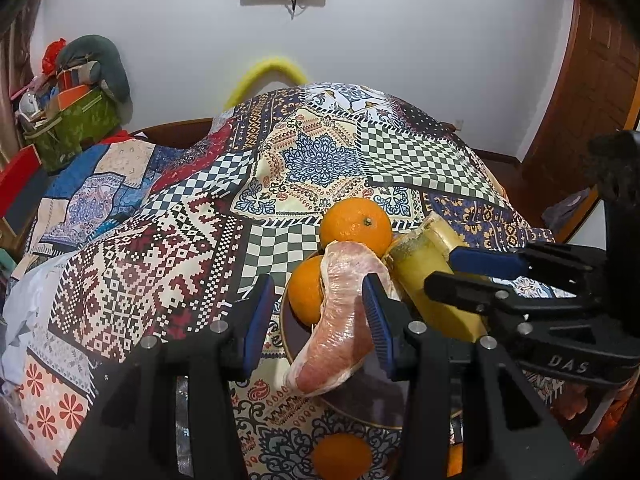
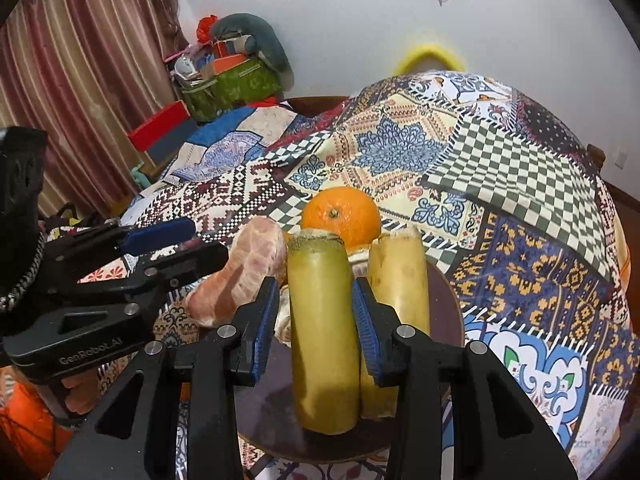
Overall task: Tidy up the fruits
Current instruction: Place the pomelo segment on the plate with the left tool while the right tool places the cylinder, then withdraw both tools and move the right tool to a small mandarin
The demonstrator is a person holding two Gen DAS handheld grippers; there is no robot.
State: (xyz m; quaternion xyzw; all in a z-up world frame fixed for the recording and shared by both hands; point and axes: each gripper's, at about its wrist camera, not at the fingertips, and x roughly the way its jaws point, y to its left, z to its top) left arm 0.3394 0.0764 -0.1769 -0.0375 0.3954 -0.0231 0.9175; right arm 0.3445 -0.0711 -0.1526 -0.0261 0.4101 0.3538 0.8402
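Note:
A dark round plate [image 2: 448, 304] on a patterned cloth holds two oranges [image 1: 356, 226] [image 1: 306, 290], a pink peeled pomelo segment [image 1: 340, 320] and two yellow-green sugarcane pieces [image 2: 322, 336] [image 2: 400, 280]. My left gripper [image 1: 316, 320] is open above the plate's left side; its right pad touches the pomelo segment, which is not clamped. My right gripper [image 2: 316, 320] is open around the nearer sugarcane piece, with a gap at the left pad. It also shows in the left wrist view [image 1: 456, 272]. A third orange [image 1: 342, 456] lies on the cloth below the left gripper.
The patchwork cloth [image 1: 320, 152] covers a rounded table. A green basket of clutter [image 1: 76, 116] and a red box [image 2: 160, 128] stand at the back left. A curtain [image 2: 80, 80] hangs left, and a white wall is behind.

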